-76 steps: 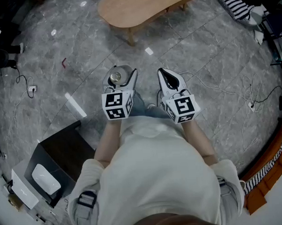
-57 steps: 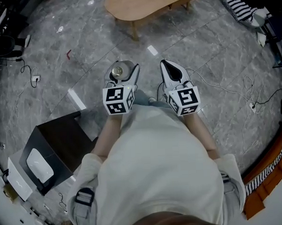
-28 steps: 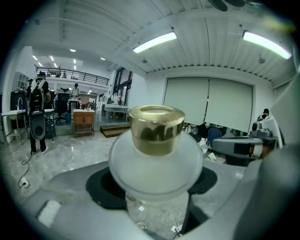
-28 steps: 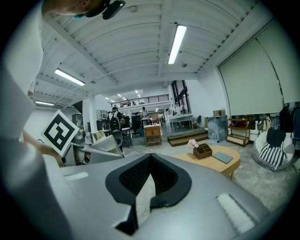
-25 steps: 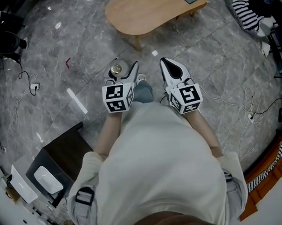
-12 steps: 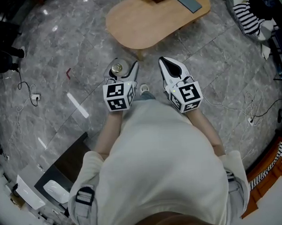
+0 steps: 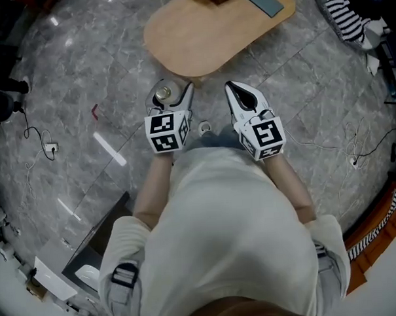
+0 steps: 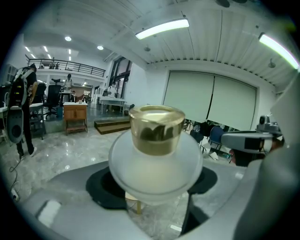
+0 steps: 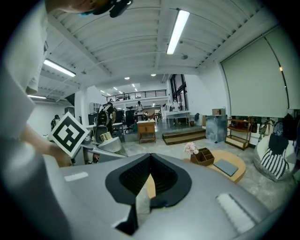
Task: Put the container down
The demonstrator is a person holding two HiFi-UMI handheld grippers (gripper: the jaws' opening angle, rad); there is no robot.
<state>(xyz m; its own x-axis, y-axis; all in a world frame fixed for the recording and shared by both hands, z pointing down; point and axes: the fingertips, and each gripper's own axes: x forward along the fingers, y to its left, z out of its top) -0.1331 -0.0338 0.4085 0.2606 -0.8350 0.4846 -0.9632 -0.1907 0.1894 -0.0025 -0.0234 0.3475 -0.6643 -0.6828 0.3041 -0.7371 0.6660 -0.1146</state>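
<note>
The container [image 8: 156,161] is a frosted white jar with a gold lid [image 8: 156,129]. It fills the left gripper view, held upright in the air. My left gripper [image 8: 157,190] is shut on its body. In the head view the container [image 7: 162,95] sits at the tip of the left gripper [image 7: 173,104], above the grey floor. My right gripper [image 7: 241,98] is beside it, about level, shut and holding nothing. The right gripper view shows its own jaws [image 9: 149,183] closed together, with the left gripper's marker cube [image 9: 70,133] and the container [image 9: 105,137] off to the left.
A rounded wooden table [image 7: 212,29] lies just beyond both grippers; it carries a brown organizer with flowers [image 9: 201,155] and a dark flat pad [image 9: 226,167]. A dark cabinet [image 7: 103,233] stands at lower left. Cables [image 7: 335,138] trail over the floor at right. Striped cloth [image 7: 345,13] is at upper right.
The person has walked forward with both grippers held the same way. The wooden table has come much closer, and the dark cabinet has slid toward the lower left.
</note>
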